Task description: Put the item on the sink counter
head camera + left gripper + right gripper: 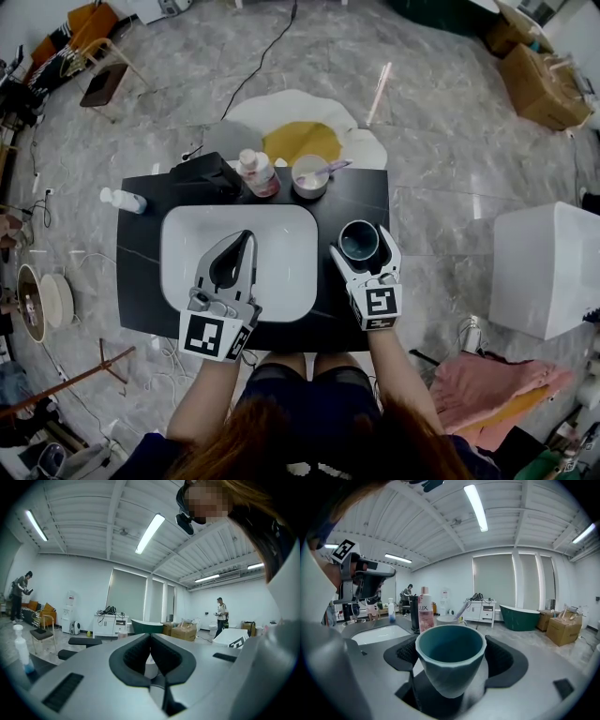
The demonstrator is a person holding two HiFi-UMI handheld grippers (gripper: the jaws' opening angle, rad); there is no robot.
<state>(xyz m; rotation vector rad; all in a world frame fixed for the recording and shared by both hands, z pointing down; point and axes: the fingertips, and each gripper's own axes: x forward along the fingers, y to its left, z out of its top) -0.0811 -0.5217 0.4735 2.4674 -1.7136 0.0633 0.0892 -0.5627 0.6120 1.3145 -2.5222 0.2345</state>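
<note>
A teal cup [359, 241] stands upright over the black sink counter [141, 281], right of the white basin [291, 281]. My right gripper [361, 247] is open, its two pads flanking the cup; in the right gripper view the cup [450, 658] fills the gap between the pads of the right gripper [454, 654], which stand close to its rim without pressing it. My left gripper [246, 240] hovers over the basin, shut, with nothing between its tips. The left gripper view shows the left gripper [150, 637] with its tips together.
At the counter's back stand a pink bottle [256, 173], a white cup with a toothbrush [310, 175] and a black faucet [202, 178]. A small spray bottle [124, 200] stands at the far left. A white box [548, 272] and pink cloth [497, 389] are on the floor at right.
</note>
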